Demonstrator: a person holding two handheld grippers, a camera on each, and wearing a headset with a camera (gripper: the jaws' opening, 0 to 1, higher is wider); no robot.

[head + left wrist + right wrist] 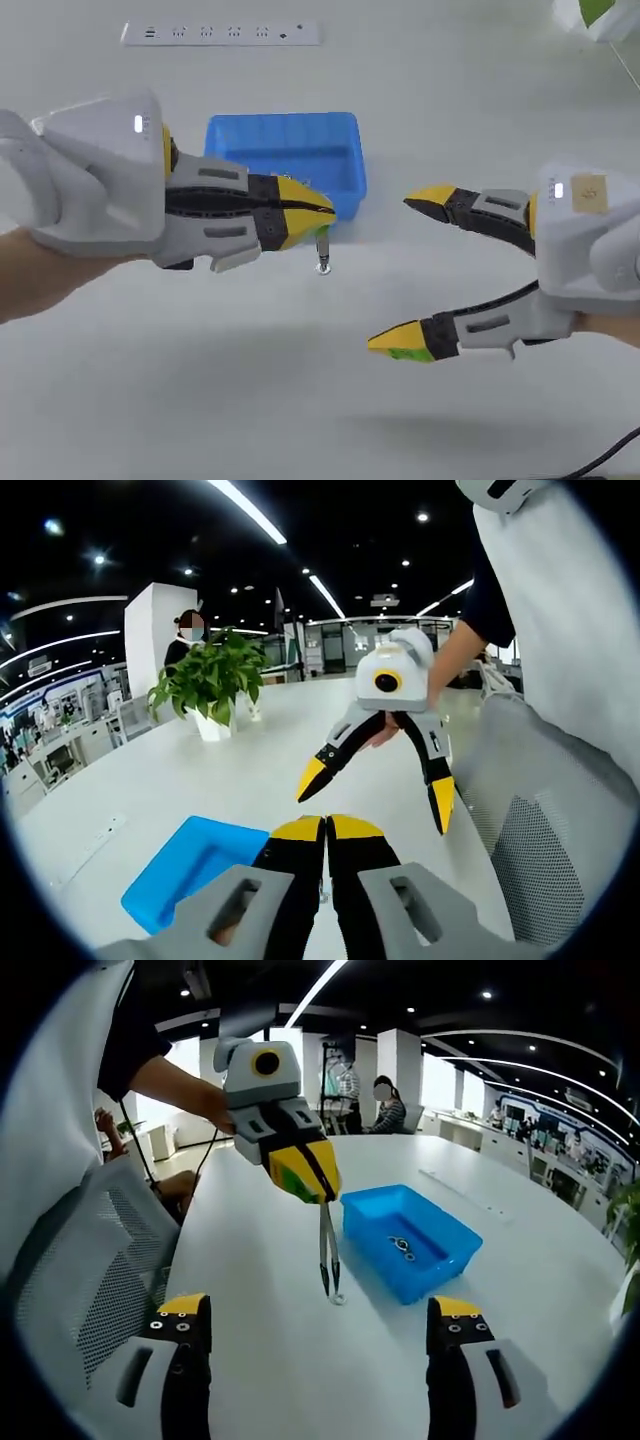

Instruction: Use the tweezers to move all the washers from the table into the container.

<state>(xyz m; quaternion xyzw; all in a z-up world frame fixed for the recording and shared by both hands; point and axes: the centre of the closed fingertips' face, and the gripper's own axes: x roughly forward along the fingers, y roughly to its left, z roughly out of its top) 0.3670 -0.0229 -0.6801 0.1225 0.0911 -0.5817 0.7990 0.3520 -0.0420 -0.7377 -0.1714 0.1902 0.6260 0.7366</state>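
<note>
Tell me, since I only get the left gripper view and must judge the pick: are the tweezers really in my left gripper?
Observer: Yes. In the right gripper view the left gripper is shut on the tweezers, which hang tips down.
Operator: Anything at the tips?
Observer: A small ring, apparently a washer; I cannot tell whether it is gripped or lying on the table.
Operator: And the container?
Observer: The blue container holds a few washers; the tweezers hang beside it, not over it.
</note>
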